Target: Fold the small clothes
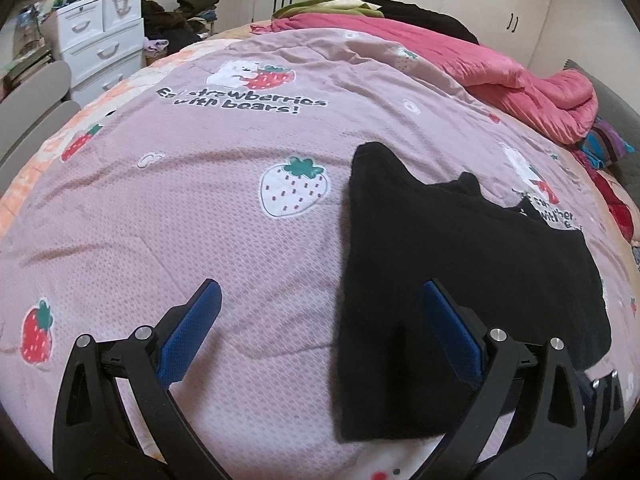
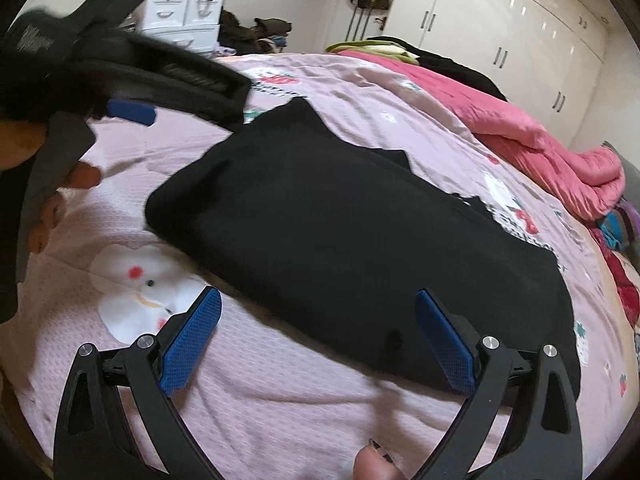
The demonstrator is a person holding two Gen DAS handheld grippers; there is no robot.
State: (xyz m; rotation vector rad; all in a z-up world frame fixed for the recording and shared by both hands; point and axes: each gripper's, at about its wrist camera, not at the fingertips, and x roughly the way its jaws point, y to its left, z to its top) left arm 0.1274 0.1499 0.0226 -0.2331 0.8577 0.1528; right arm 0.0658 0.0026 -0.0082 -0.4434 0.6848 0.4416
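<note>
Presently, the black garment (image 1: 460,280) lay flat on the pink strawberry-print bedspread (image 1: 200,220), folded into a long dark slab. Seen from my left wrist camera, its long axis ran from the near edge of the bed away toward the far side, with a narrower end pointing away and ragged corners along its right margin. From my right wrist camera the same garment (image 2: 352,232) stretched diagonally, upper left to lower right.

My left gripper (image 1: 320,320) was spread wide, holding nothing; its right finger stood over the garment's near portion and its left finger over bare bedspread. My right gripper (image 2: 318,332) was likewise spread wide and empty, hovering at the garment's near edge.

A rolled pink quilt (image 1: 520,76) sat along the far right of the bed. A white drawer unit (image 1: 100,40) stood beyond the bed, drawers closed, contents not visible; loose items on its top were too small to identify.
</note>
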